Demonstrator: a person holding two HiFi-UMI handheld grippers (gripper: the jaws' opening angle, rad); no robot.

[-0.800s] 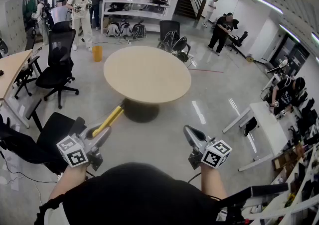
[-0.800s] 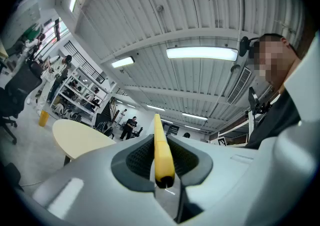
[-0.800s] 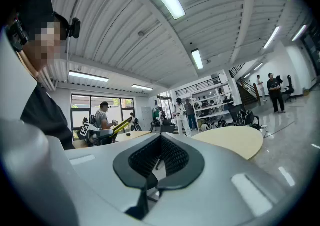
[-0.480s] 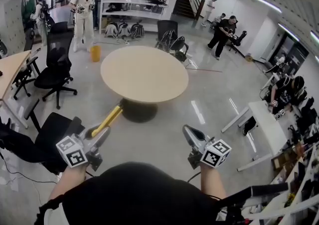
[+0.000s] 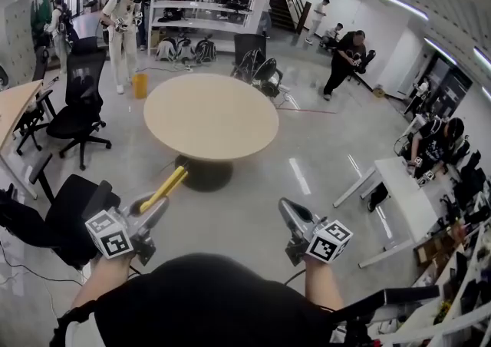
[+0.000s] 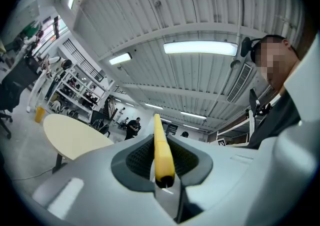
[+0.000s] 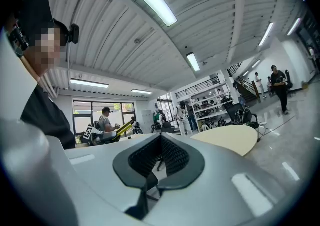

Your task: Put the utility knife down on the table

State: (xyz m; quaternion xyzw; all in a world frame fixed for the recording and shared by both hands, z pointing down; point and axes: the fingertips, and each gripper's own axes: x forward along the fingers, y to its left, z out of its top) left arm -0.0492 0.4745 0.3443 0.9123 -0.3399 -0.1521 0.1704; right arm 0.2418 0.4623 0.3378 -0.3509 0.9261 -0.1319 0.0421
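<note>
My left gripper (image 5: 151, 206) is shut on a yellow utility knife (image 5: 169, 185), which sticks out forward and up from its jaws at the lower left of the head view. The left gripper view shows the knife (image 6: 160, 146) clamped between the dark pads (image 6: 137, 157). The round beige table (image 5: 211, 117) stands ahead on the floor, well beyond the knife tip, and shows in the left gripper view as the table (image 6: 70, 137). My right gripper (image 5: 285, 213) hangs at the lower right. In its own view the right gripper (image 7: 159, 164) is shut, with nothing in it.
Black office chairs stand to the left (image 5: 80, 80) and beside my left arm (image 5: 69, 211). A white desk (image 5: 395, 184) is at the right, and a yellow bin (image 5: 139, 84) stands behind the table. Several people stand at the back near shelving (image 5: 196, 8).
The room has slid slightly left in the head view. Both grippers sit a little lower and keep their pose, with the knife still clamped in the left one.
</note>
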